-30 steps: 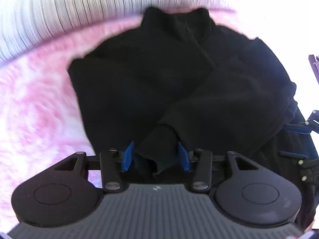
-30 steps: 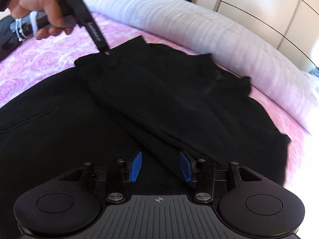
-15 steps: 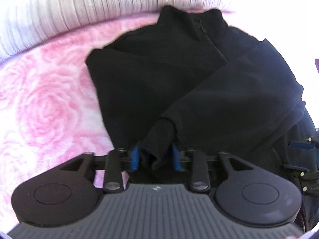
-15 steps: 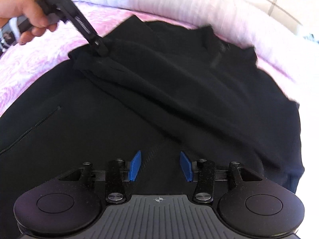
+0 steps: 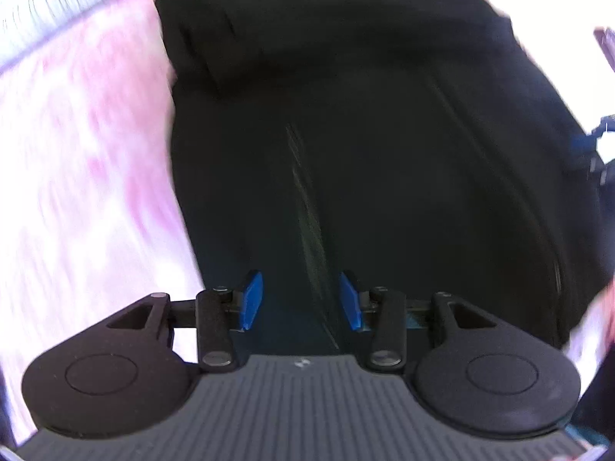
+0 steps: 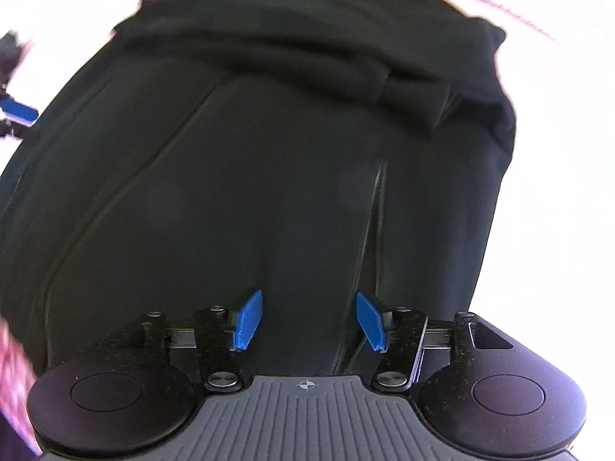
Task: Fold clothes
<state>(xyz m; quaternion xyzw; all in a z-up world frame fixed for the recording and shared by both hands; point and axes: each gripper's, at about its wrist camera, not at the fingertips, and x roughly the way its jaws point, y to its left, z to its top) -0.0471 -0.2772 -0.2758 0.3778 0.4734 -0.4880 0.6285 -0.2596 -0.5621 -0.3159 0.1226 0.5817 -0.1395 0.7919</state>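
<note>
Our left gripper [image 5: 301, 299] and right gripper [image 6: 309, 320] hang with jaws wide and empty just above the black jacket [image 6: 269, 176], apparently placed to seize its near edge for the next fold. The jacket lies spread on the pink floral bedspread [image 5: 84, 161], a folded sleeve [image 6: 384, 80] laid across its far part.

Jackets: one, black [image 5: 384, 134] [image 6: 269, 173]
Sleeves folded across the jacket: one clearly seen [image 6: 346, 73]; a second may lie under it, too dark to tell
Zip lines on the jacket: two in the right wrist view [image 6: 369, 238]
Grippers: two, left [image 5: 301, 300] and right [image 6: 309, 319]
Blue pads per gripper: two [image 5: 251, 299]
Bedspreads: one, pink [image 5: 84, 161]
</note>
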